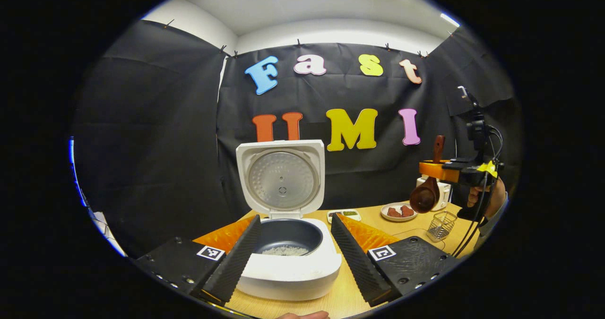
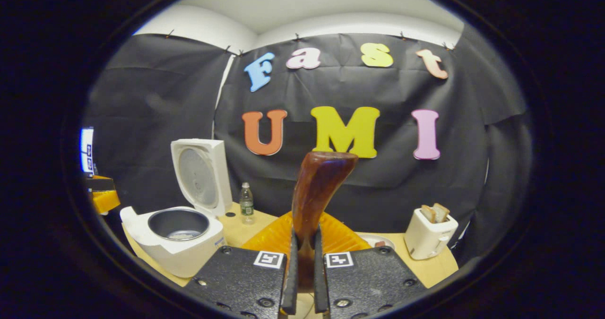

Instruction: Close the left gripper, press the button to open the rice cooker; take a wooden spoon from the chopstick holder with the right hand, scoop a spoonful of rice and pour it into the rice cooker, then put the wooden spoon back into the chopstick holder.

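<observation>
Rice cooker (image 1: 288,243) sits lid-up on the table (image 1: 340,295) right between my left claw's (image 1: 295,245) spread-apart fingers, a bit of rice in the pot. My right claw (image 2: 302,267) is clamped on the wooden spoon (image 2: 314,191), hanging above the wire holder (image 1: 440,225).

No words, brands or numbers can be read. Square black-and-white coded markers (image 2: 269,259) sit on the black finger blocks of each gripper, carrying patterns, not letters. The water bottle (image 2: 246,202) beside the rice cooker (image 2: 176,243) has a label, too small to make out.
</observation>
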A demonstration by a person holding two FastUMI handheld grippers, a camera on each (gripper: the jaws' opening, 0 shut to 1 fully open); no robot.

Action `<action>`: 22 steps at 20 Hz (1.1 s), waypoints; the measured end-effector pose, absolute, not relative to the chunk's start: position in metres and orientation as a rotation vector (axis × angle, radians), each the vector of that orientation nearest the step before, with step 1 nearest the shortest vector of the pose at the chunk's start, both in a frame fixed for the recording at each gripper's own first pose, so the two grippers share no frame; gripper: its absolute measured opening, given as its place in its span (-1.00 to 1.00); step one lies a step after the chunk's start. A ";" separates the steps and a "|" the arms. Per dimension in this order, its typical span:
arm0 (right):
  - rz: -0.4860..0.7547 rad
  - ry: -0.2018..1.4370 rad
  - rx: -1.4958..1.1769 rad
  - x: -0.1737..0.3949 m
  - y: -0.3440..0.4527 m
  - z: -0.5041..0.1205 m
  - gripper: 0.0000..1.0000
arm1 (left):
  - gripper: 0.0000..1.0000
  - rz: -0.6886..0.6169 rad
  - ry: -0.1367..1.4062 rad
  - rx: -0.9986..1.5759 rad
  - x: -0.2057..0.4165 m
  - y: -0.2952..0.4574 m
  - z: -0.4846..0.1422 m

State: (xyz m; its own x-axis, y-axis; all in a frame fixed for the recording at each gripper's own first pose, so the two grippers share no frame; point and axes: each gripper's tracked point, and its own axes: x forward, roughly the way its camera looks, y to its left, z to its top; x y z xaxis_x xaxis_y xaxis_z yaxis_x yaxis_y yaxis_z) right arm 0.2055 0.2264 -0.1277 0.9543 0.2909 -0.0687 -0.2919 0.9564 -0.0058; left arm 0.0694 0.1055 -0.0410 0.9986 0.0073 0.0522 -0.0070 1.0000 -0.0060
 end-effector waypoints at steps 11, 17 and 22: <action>0.107 0.138 0.027 0.204 0.088 -0.161 -0.59 | 0.89 -0.016 -0.062 0.025 0.082 0.052 -0.038; 0.034 0.156 0.086 0.231 0.060 -0.184 -0.58 | 0.91 -0.034 -0.068 0.025 0.077 0.040 -0.032; 0.042 0.222 0.134 0.256 0.063 -0.220 -0.53 | 0.91 -0.050 -0.040 0.013 0.078 0.035 -0.039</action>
State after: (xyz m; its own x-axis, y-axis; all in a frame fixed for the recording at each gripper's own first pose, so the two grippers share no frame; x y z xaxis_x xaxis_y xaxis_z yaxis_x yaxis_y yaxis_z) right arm 0.2561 0.0630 -0.2203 0.9747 0.0564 -0.2162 -0.0270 0.9902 0.1367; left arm 0.0785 0.0353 -0.0389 0.9980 -0.0498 0.0400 0.0493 0.9987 0.0140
